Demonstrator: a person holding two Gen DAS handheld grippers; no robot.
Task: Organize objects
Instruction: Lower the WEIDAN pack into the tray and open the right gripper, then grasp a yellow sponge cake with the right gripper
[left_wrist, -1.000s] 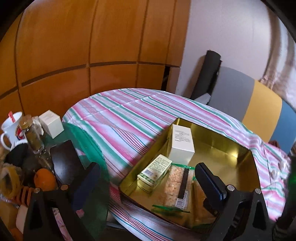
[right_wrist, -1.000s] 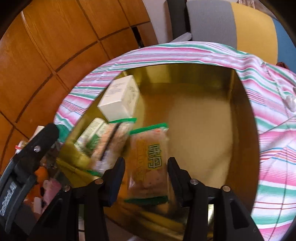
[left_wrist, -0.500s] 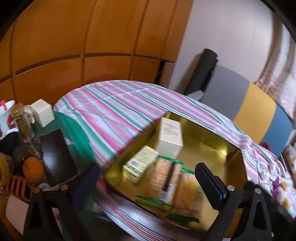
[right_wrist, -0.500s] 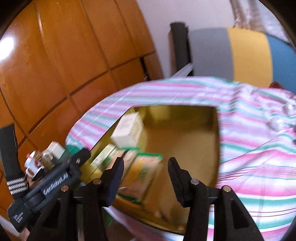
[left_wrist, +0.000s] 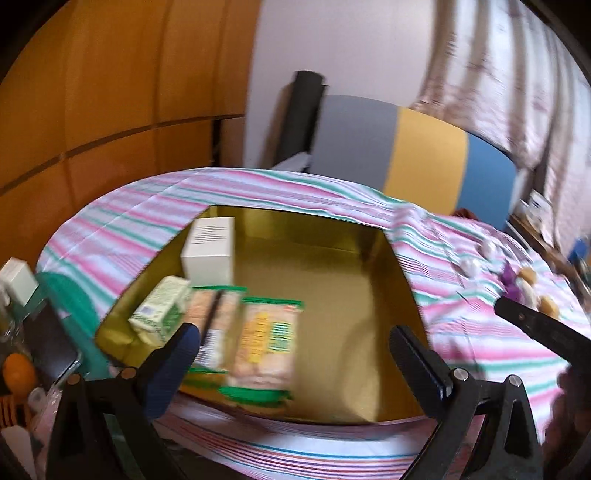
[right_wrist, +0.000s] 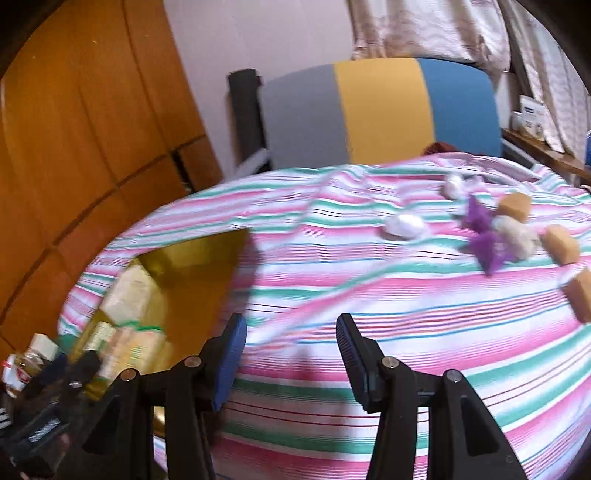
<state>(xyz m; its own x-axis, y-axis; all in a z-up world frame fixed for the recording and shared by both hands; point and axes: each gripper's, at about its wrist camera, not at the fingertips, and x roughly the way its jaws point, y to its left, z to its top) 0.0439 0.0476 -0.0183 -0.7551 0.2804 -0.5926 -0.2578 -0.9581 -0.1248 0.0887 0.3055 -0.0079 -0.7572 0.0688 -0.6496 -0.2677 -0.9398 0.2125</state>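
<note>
A gold tin box (left_wrist: 332, 273) sits on the striped tablecloth and holds a white carton (left_wrist: 210, 247), a green-white carton (left_wrist: 159, 310) and two cracker packets (left_wrist: 267, 343). My left gripper (left_wrist: 295, 350) is open and empty above the box's near edge. My right gripper (right_wrist: 291, 345) is open and empty over the cloth, right of the box (right_wrist: 192, 258). Small loose items lie at the far right: white wrapped pieces (right_wrist: 404, 225), a purple piece (right_wrist: 484, 236) and tan blocks (right_wrist: 561, 245).
A cluttered corner at the left holds a white box (left_wrist: 16, 280), a black phone (left_wrist: 48, 343), an orange (left_wrist: 16, 371) and jars. A grey, yellow and blue chair back (right_wrist: 380, 110) stands behind the table. Wooden panels line the left wall.
The right gripper let go of the cracker packet, which now lies in the box, and swung right toward the loose items. The left gripper view turned right over the box.
</note>
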